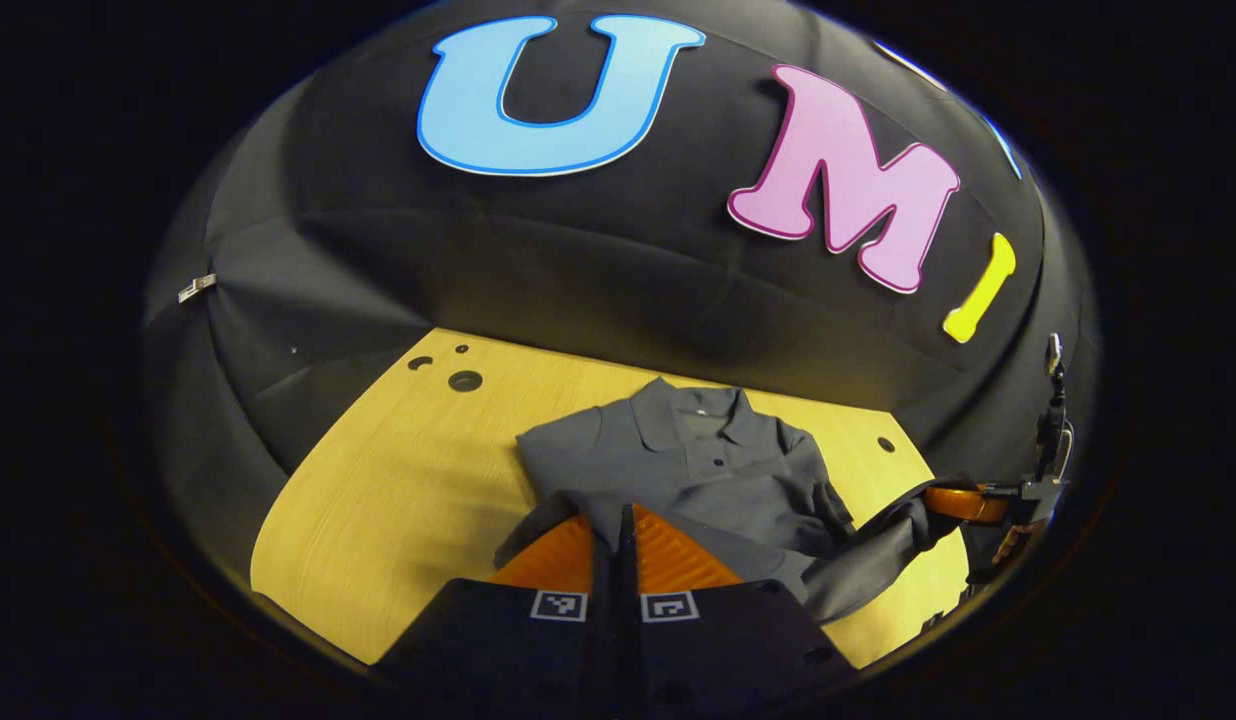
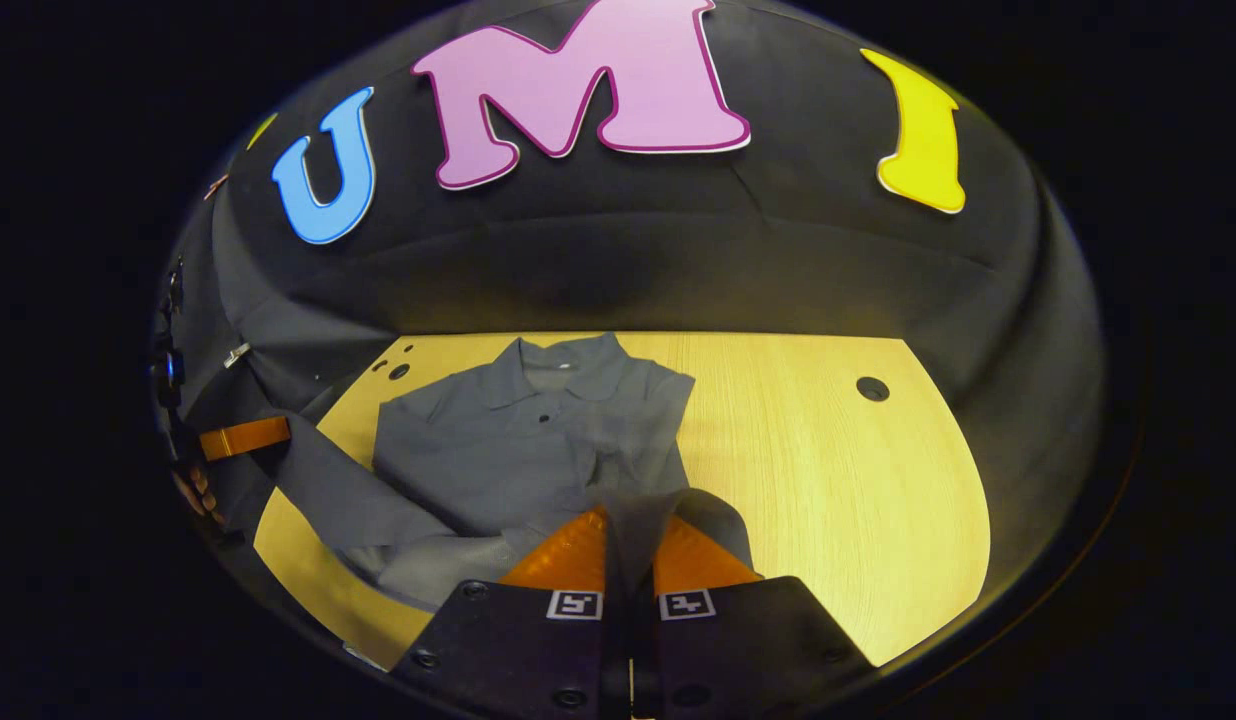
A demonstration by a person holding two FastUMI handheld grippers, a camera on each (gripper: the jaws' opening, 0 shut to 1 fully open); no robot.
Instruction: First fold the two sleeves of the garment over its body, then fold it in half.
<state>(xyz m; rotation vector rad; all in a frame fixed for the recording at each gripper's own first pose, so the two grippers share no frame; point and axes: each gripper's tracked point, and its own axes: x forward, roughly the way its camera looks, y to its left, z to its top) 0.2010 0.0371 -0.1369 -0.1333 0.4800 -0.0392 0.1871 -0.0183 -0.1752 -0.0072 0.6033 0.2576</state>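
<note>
A grey polo shirt [image 1: 698, 460] lies on the wooden table [image 1: 398, 480], collar toward the booth wall, both sleeves lying folded in over its body. My left gripper [image 1: 618, 528] is shut on the shirt's near hem, with cloth pinched between its fingers. In the right gripper view the shirt [image 2: 518, 450] lies left of centre, and my right gripper [image 2: 630, 530] is shut on the other end of that hem. The hem hangs lifted and stretched between the two. The right gripper [image 1: 968, 503] shows far right in the left gripper view, and the left gripper [image 2: 243, 437] shows far left in the right gripper view.
Round holes mark the table, one at the far left corner [image 1: 465, 381] and one at the far right [image 2: 872, 389]. Bare wood [image 2: 828, 470] stretches right of the shirt. A hand [image 2: 193, 492] holds the left gripper at the table's edge.
</note>
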